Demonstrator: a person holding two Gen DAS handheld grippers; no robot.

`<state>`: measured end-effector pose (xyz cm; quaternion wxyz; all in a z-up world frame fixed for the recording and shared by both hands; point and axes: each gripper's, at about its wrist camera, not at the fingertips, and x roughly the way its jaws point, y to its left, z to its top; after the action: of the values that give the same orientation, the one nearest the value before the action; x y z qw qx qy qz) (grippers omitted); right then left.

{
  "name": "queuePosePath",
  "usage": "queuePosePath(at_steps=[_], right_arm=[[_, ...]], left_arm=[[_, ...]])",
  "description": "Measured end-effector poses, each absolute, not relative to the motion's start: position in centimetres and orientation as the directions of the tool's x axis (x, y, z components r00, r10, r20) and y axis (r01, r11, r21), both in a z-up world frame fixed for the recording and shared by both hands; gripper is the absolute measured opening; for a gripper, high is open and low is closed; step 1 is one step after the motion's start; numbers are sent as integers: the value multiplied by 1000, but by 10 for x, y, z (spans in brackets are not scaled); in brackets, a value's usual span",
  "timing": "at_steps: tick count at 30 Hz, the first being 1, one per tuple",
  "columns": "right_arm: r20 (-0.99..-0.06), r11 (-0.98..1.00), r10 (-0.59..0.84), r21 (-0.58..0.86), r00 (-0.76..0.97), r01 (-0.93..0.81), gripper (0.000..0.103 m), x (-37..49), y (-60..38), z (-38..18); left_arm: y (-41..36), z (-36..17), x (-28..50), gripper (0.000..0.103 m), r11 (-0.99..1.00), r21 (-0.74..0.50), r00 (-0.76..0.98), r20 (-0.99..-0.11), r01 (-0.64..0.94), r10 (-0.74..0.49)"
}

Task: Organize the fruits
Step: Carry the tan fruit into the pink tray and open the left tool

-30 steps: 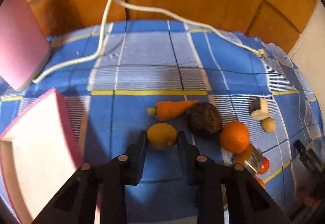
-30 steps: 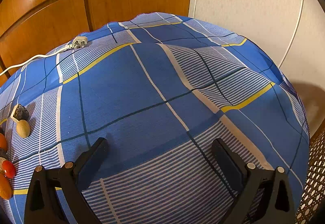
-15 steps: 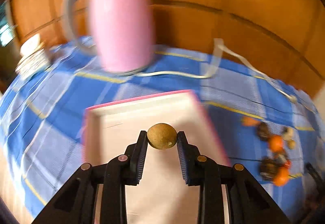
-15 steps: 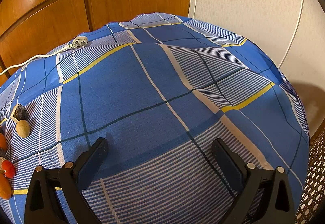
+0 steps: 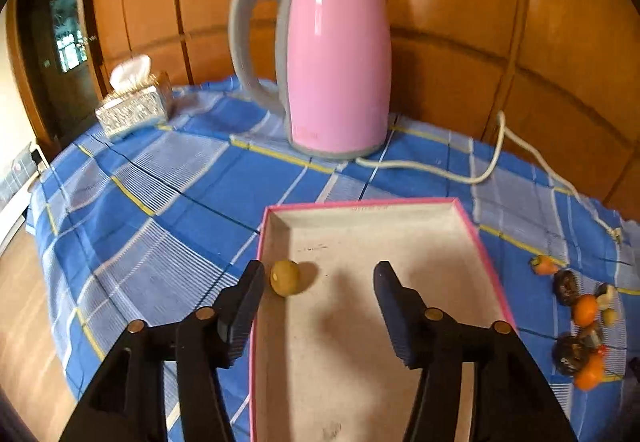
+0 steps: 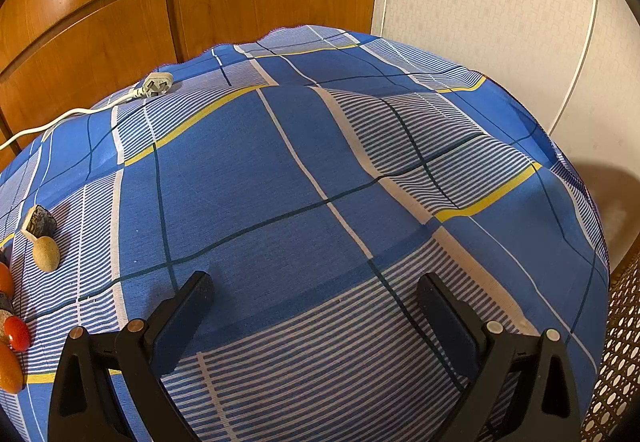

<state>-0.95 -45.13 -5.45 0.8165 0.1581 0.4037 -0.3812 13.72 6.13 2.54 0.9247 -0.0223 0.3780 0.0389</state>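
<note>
1. One yellow-green fruit (image 5: 285, 277) lies in my pink-rimmed tray (image 5: 486, 262), centre-left of the frame.
2. My left gripper (image 5: 319, 290) is opening, pads clear of it.
3. My right gripper (image 6: 314, 306) gapes wide, empty, over the checked cloth (image 6: 248, 177).

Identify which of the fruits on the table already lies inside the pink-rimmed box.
The small yellow-green lemon, alone on the box floor near its left wall. The oranges, carrot and dark fruits sit on the cloth to the right.

Table (image 5: 192, 201) w/ kettle (image 5: 336, 57); box (image 5: 464, 226); fruit pile (image 5: 580, 314).
</note>
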Motion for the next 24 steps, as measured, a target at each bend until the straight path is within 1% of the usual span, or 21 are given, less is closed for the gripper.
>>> queuePosePath(at_steps=[3, 8, 15, 18, 24], right_arm=[[-780, 660, -495, -49, 384, 750, 103, -9, -451, -55], [-780, 659, -495, -50, 384, 750, 103, -9, -451, -55], [-779, 659, -495, -49, 384, 750, 103, -9, -451, -55], [-779, 659, -495, -49, 384, 750, 103, -9, -450, -55], [-781, 660, -493, -48, 383, 750, 103, -7, -451, -54]], left_arm=[[63, 36, 117, 69, 995, -18, 743, -667, -97, 60], [65, 49, 83, 73, 993, -33, 770, -634, -115, 68], [74, 57, 46, 74, 987, -49, 791, -605, -151, 91], [77, 58, 38, 77, 987, -45, 791, -604, -155, 96], [83, 59, 28, 78, 986, -50, 791, -604, -159, 97]])
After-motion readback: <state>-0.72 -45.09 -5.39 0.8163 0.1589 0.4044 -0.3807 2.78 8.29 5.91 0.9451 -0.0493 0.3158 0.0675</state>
